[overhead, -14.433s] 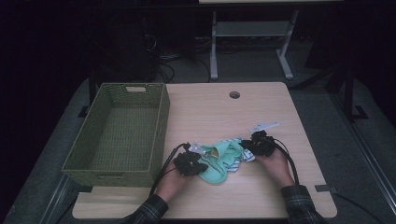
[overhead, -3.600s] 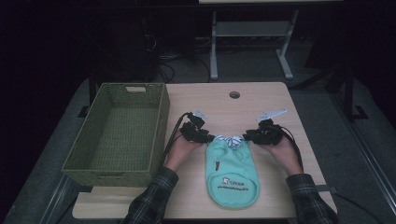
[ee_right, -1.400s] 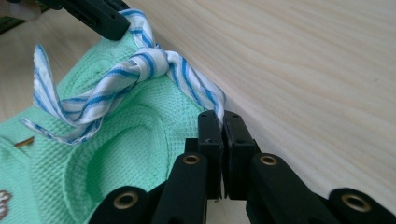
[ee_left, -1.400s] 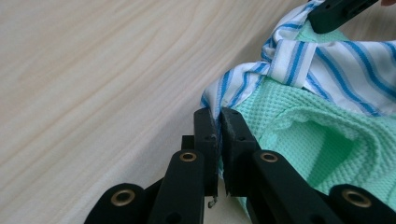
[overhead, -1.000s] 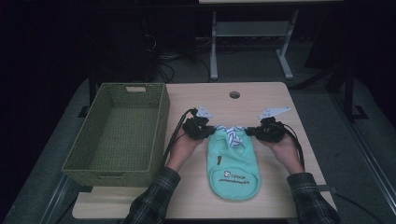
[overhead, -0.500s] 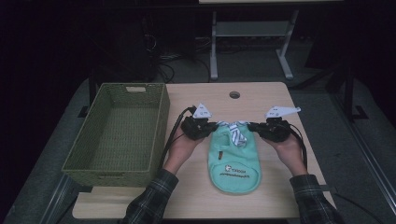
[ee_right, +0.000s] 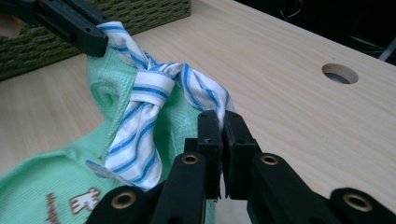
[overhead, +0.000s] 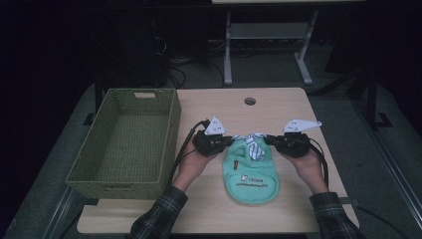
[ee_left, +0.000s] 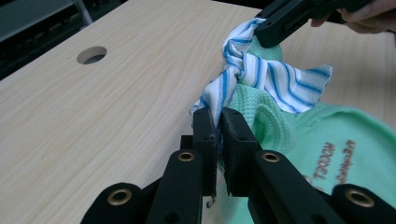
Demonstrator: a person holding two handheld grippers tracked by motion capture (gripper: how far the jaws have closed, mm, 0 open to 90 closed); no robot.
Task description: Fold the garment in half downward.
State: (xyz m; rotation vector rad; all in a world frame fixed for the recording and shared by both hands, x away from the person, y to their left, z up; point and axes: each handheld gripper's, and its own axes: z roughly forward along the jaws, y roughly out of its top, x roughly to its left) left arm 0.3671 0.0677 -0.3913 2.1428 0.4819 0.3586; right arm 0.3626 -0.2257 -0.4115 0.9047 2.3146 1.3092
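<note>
A small mint-green garment lies flat on the light wooden table, nearer the front edge than the back and toward the right side, with its collar end pointing to the back. A white collar with blue stripes, knotted like a little tie, sits at that end. The printed wording and small figure on the green cloth are too small and skewed to read.

The left gripper has its jaws pressed together on the left end of the striped collar; in the left gripper view the cloth runs down into the narrow slit between them, and how much is caught inside is hidden. The right gripper is likewise closed on the right end of the collar, the fabric pinched between its jaws. The two grippers face each other across the collar, which is lifted a little off the table between them.

A woven green basket stands along the left edge of the table. A round cable hole lies near the back edge. The person's plaid sleeves are cut off at the bottom of the high view. Beyond the table the room is very dark; a pale metal stand and some cables on the floor are only faintly made out.
</note>
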